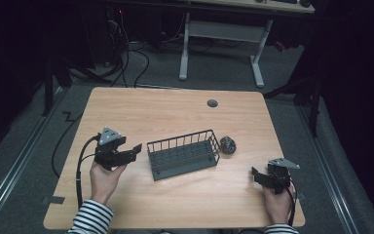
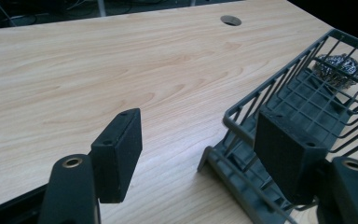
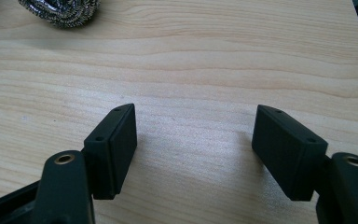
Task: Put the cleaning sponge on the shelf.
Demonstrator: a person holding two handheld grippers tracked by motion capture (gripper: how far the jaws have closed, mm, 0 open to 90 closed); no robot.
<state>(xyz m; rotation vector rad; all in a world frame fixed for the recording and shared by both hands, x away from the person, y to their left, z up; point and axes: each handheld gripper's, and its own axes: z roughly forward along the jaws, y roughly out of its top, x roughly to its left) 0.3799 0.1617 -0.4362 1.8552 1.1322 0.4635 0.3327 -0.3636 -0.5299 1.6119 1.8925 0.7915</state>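
A dark grey wire basket (image 1: 182, 155) stands empty at the middle of the wooden table (image 1: 175, 112). Just off its right end lies a ball of steel wool (image 1: 228, 145). My left gripper (image 1: 134, 149) is held open just left of the basket, its jaws pointing at the basket's near end. In the left gripper view the basket (image 2: 307, 98) lies behind the right jaw of the gripper (image 2: 198, 121), and the steel wool (image 2: 338, 65) shows through the wires. My right gripper (image 1: 256, 174) hovers open near the table's front right, nothing between its jaws. In the right gripper view the steel wool (image 3: 60, 8) sits at the top left, well ahead of the gripper (image 3: 196, 116).
A round cable hole (image 1: 212, 103) sits in the tabletop near the far edge. Bare wood spreads around the basket. Beyond the table stand a white desk frame (image 1: 258, 58) and loose cables on the dark floor.
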